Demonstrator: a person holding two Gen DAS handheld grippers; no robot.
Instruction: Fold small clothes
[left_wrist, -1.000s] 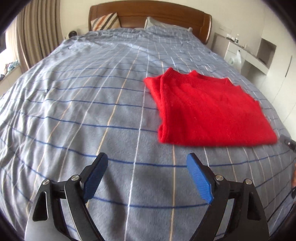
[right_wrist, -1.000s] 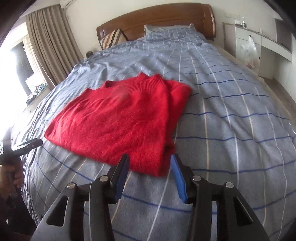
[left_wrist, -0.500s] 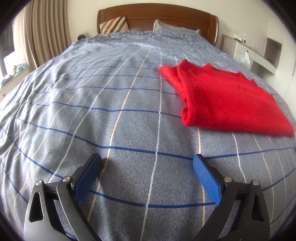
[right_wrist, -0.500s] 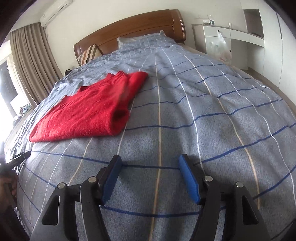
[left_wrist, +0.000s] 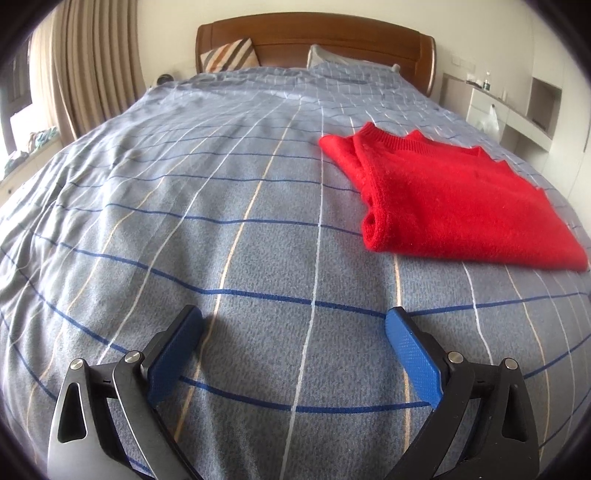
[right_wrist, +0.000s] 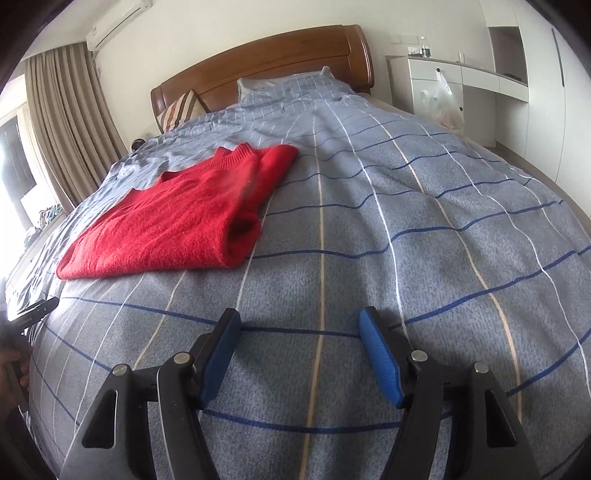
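Note:
A red knitted sweater (left_wrist: 443, 199) lies folded into a flat rectangle on the bed, up and to the right in the left wrist view. It also shows in the right wrist view (right_wrist: 184, 218), up and to the left. My left gripper (left_wrist: 293, 325) is open and empty, low over the blue checked bedspread (left_wrist: 221, 206), well short of the sweater. My right gripper (right_wrist: 299, 325) is open and empty, also over bare bedspread (right_wrist: 406, 206), to the right of the sweater.
A wooden headboard (left_wrist: 314, 40) and pillows stand at the far end of the bed. Curtains (left_wrist: 92, 66) hang on the left. A white cabinet (right_wrist: 461, 85) with a plastic bag stands on the right. A dark device (right_wrist: 31, 314) shows at the left edge of the right wrist view.
Both grippers have drawn back from the sweater and apart from each other. The right gripper's jaws have opened wider. The sweater stays folded in place.

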